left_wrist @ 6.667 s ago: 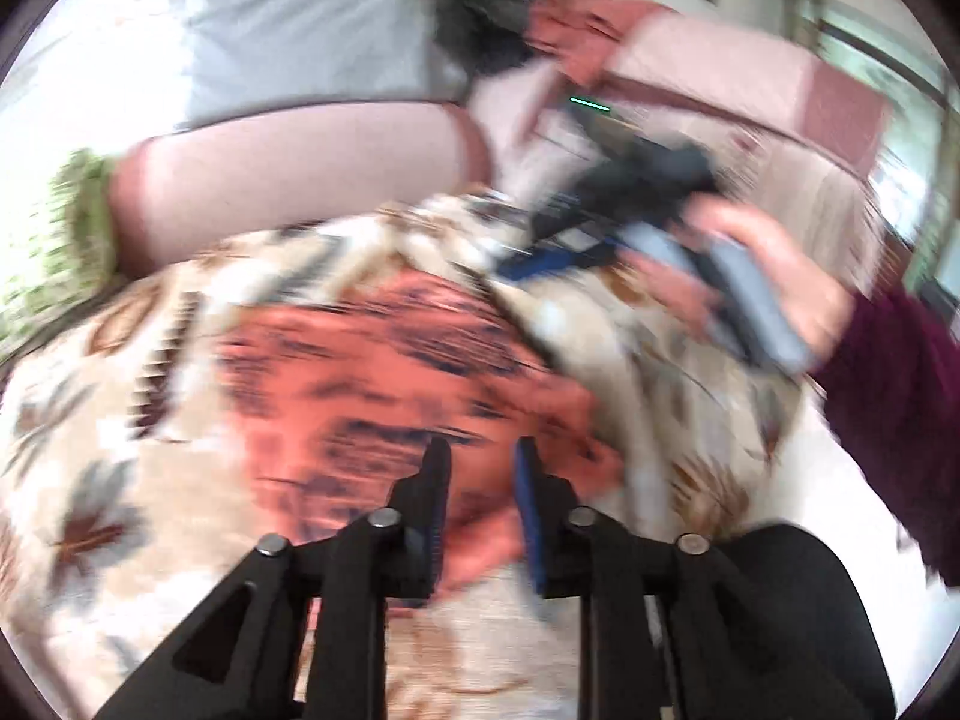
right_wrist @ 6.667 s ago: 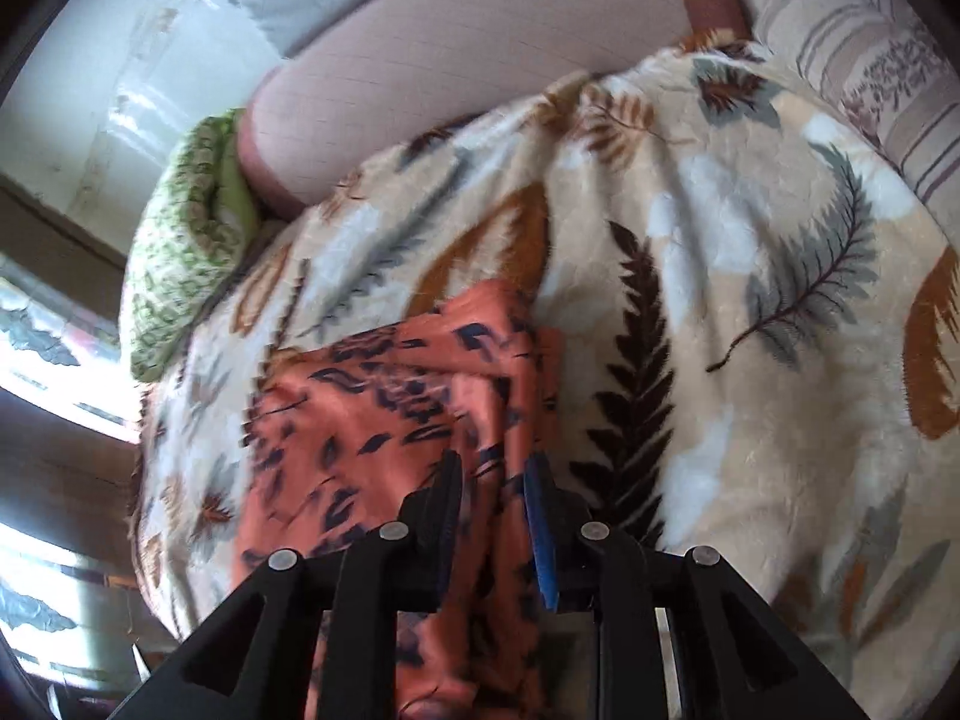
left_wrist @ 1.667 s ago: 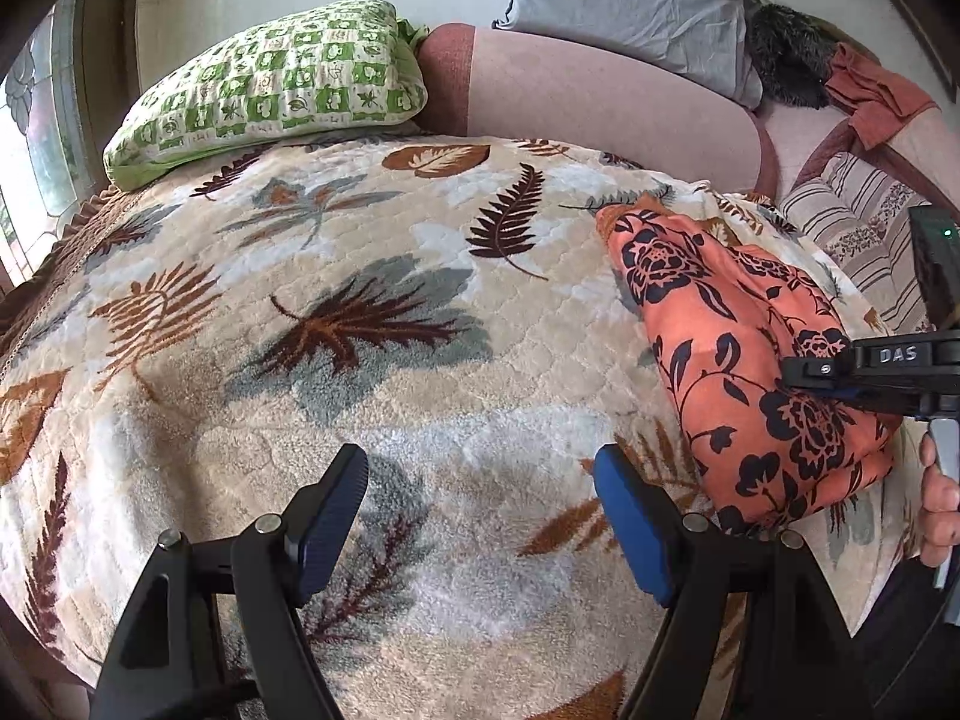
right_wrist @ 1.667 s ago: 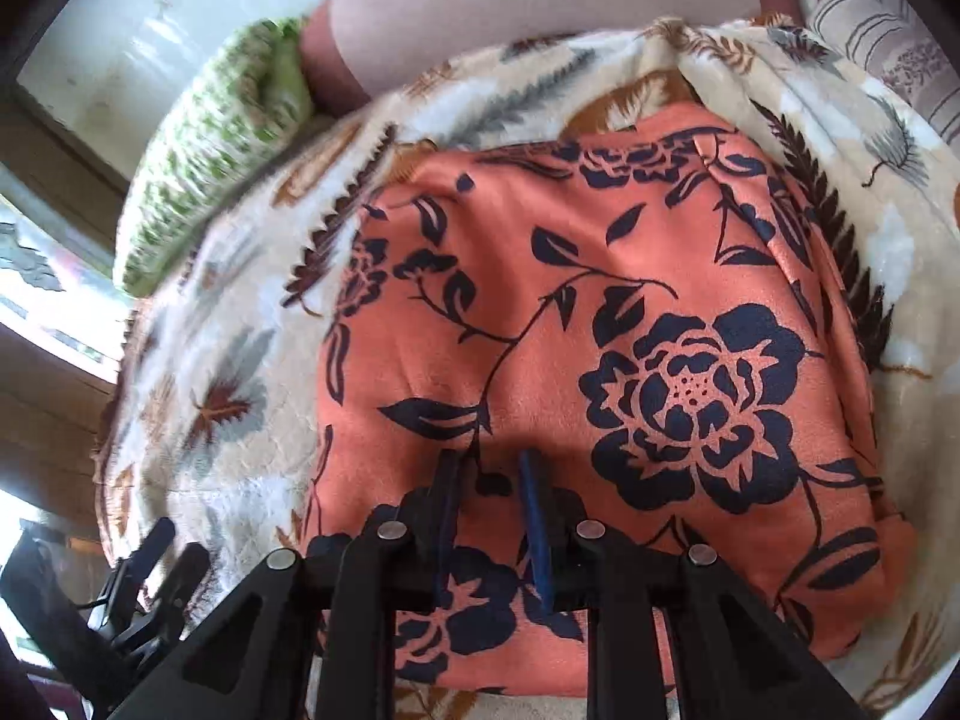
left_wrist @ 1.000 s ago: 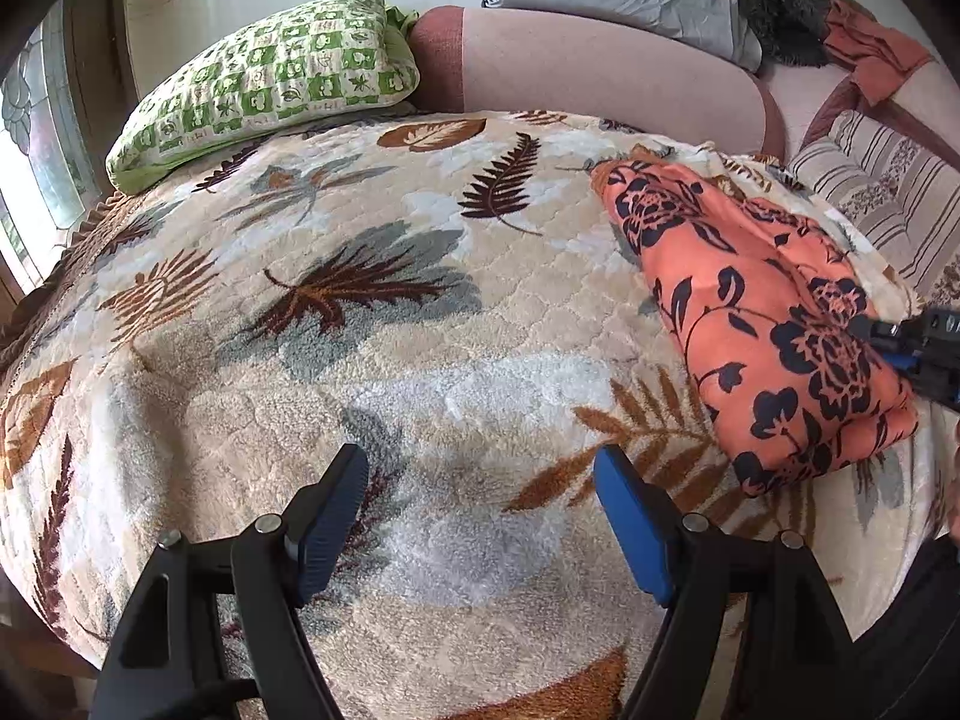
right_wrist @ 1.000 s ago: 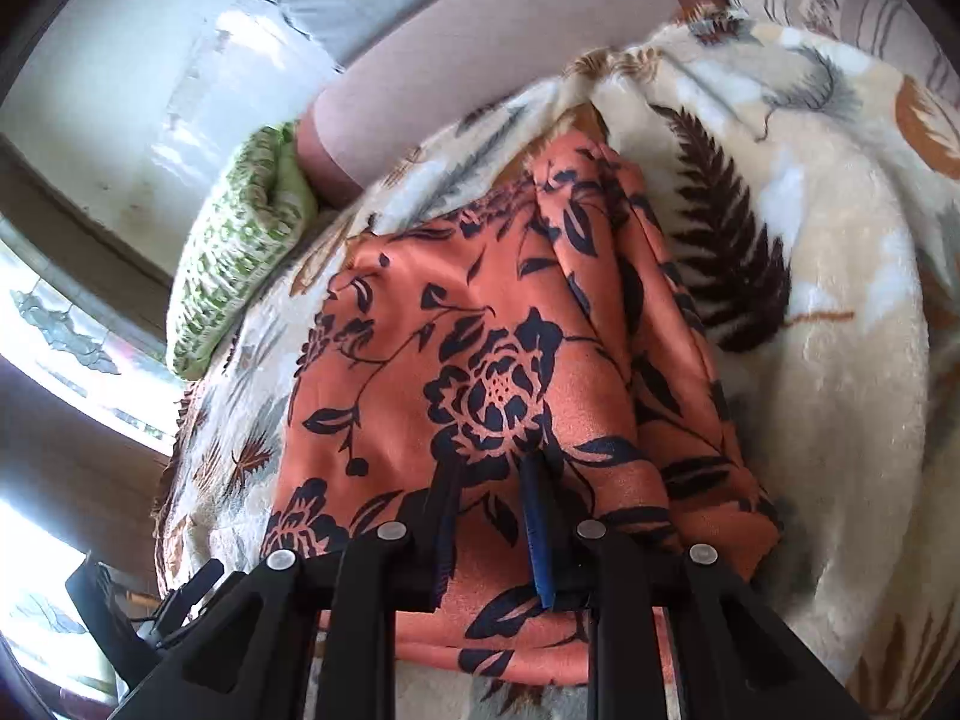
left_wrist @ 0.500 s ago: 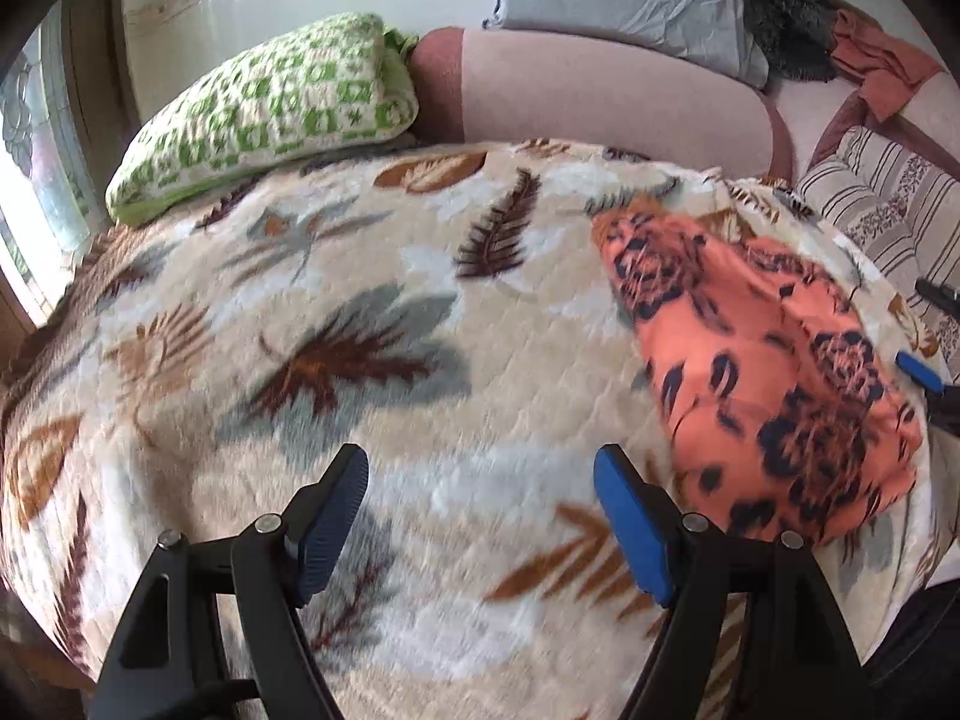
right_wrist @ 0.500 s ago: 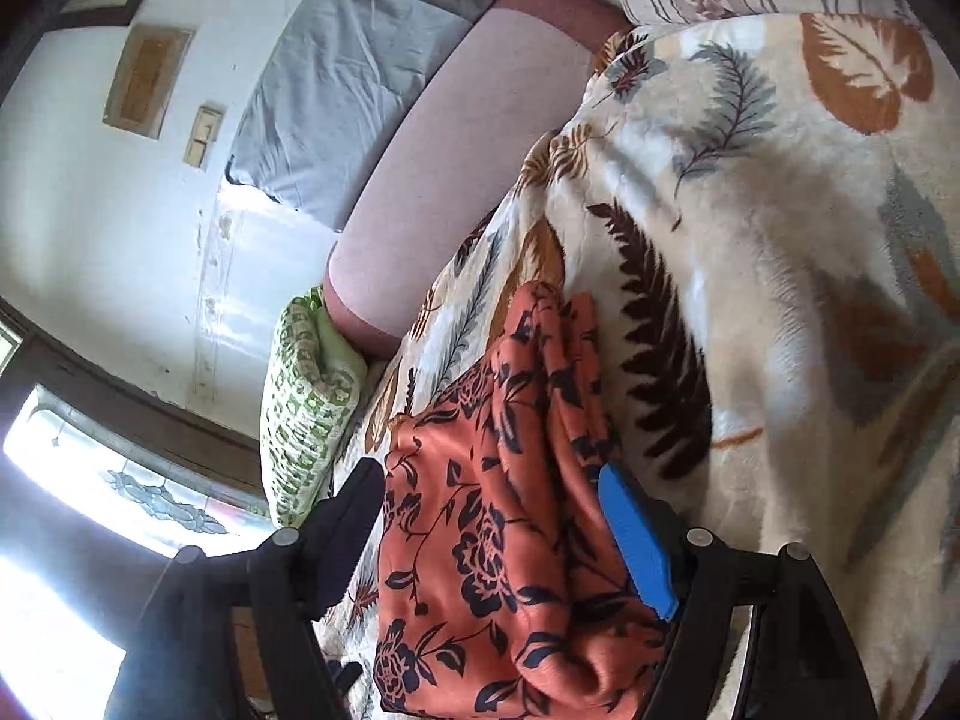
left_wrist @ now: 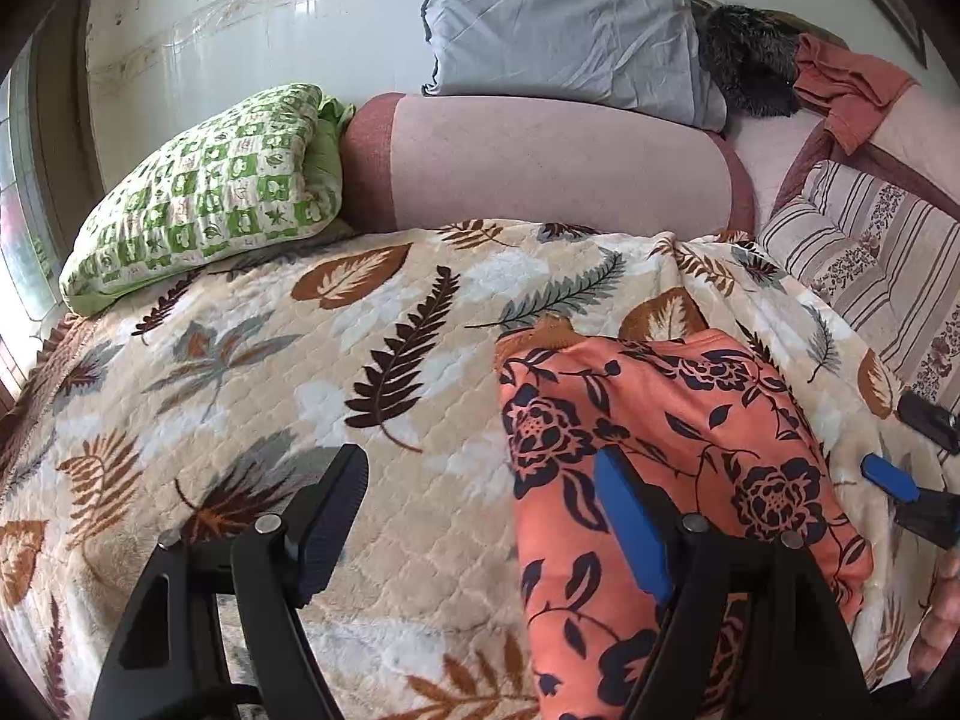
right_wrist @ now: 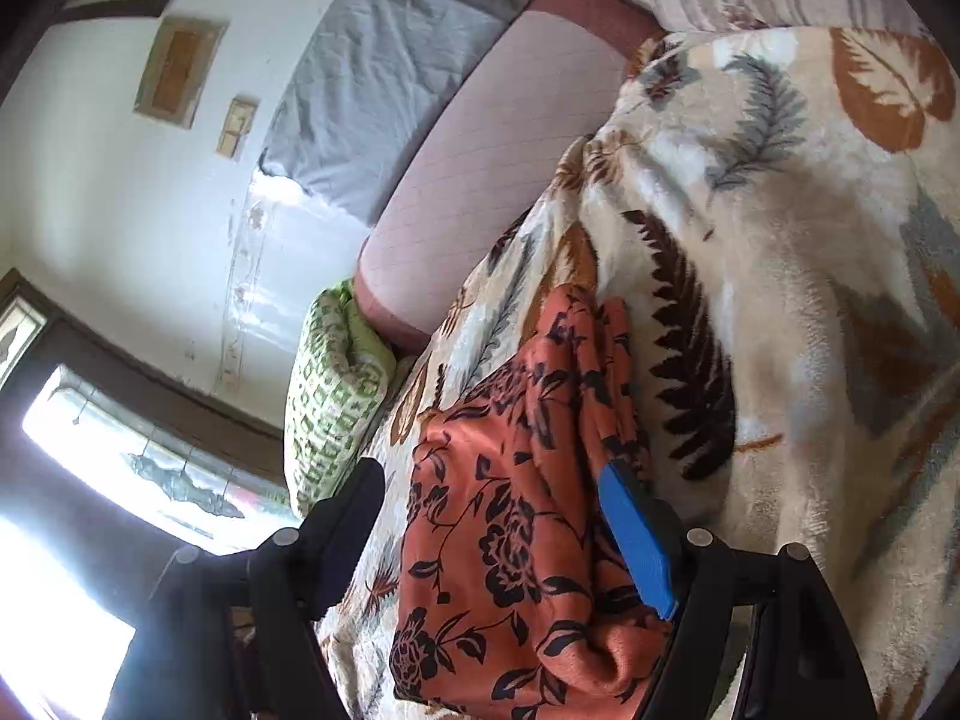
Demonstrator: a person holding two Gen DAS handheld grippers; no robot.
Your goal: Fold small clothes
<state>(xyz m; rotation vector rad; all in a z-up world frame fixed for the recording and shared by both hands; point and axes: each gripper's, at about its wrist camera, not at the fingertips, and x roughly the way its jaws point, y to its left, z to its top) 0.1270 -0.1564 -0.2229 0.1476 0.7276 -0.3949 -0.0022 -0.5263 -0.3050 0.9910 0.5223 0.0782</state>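
Left hand-held gripper [left_wrist: 480, 516]: two black plastic fingers on angular black arms with triangular cut-outs. One finger carries a black pad, the other a bright blue pad [left_wrist: 630, 531]. A round silver screw head sits at each arm joint, four visible in all.

Right hand-held gripper [right_wrist: 489, 531]: same build, black frame, one black pad and one blue pad [right_wrist: 637, 540], silver screw heads at the joints. Its tips [left_wrist: 888, 476] also show at the edge of the left wrist view.

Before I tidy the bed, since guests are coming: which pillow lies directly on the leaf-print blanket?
The green-and-white checked pillow, at the blanket's far left corner. The grey pillow sits on the pink bolster instead.
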